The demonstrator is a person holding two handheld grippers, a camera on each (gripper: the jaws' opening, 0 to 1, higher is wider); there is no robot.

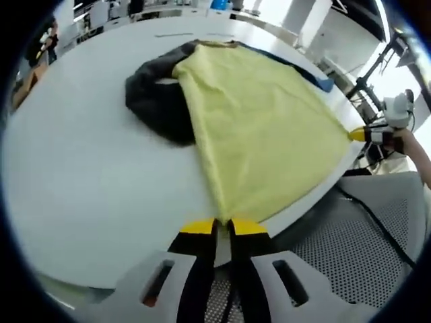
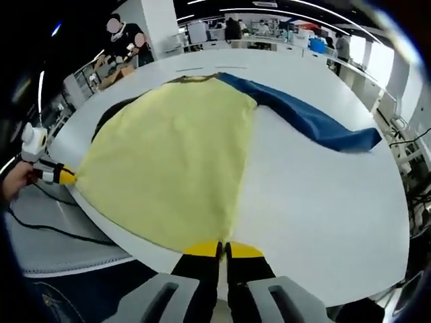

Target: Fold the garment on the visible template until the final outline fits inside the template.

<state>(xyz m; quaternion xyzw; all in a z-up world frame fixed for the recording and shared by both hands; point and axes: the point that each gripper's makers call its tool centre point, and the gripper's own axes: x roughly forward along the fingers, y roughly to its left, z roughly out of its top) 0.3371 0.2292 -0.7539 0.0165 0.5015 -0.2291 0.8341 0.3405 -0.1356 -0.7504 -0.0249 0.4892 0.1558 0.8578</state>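
Note:
A yellow garment [image 1: 259,128] lies spread on the white round table [image 1: 81,175], its hem at the near edge. A dark sleeve [image 1: 155,97] is bunched at its left, and a blue sleeve [image 2: 316,124] stretches out to the right. My left gripper [image 1: 222,227] is shut on one hem corner. My right gripper [image 2: 223,250] is shut on the other hem corner. In the left gripper view the right gripper [image 1: 367,134] pinches the far corner at the right. In the right gripper view the left gripper [image 2: 64,176] shows at the left, with a hand behind it.
A grey mesh chair seat [image 1: 350,249] with a black cable [image 1: 377,225] sits just off the table edge. The table's white top [image 2: 323,202] stretches to the right of the garment. People [image 2: 124,33] and desks stand at the back of the room.

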